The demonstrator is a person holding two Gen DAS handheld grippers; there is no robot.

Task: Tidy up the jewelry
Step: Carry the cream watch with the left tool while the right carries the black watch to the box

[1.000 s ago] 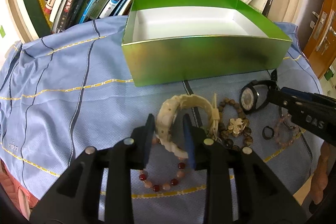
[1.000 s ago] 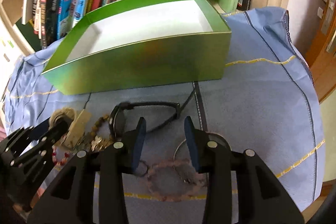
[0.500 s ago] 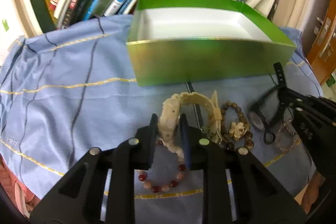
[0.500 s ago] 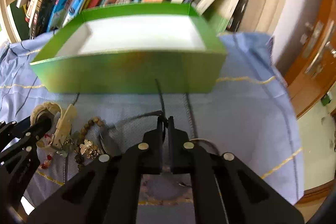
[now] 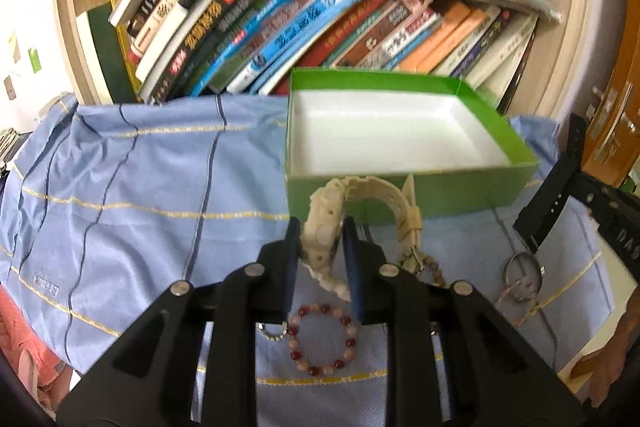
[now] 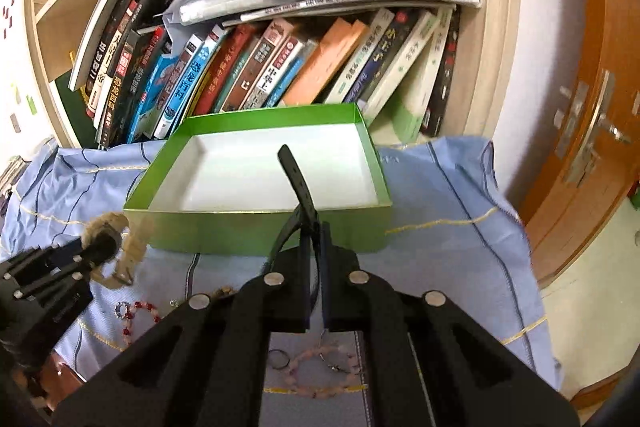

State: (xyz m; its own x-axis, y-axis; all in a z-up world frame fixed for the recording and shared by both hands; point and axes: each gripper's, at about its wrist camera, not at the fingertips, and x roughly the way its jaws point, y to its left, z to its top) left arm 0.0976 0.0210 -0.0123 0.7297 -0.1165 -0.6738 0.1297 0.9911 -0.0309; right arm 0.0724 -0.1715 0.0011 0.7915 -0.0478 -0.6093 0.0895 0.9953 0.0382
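Jewelry is being carried toward the green box (image 5: 400, 131), sitting empty at twelve o'clock on the blue cloth (image 5: 140, 179): the left gripper (image 5: 322, 247) is pinching the cream watch (image 5: 332, 223), while the right gripper (image 6: 316, 255), jaws nearly touching, is clamping the black watch strap (image 6: 298, 187). Next, I judge, each hand needs to clear the box's near wall and let go over its white floor. Left behind at six o'clock, the red bead bracelet (image 5: 320, 339) is lying on the cloth, and the black watch's face is staying hidden behind the right gripper's fingers.
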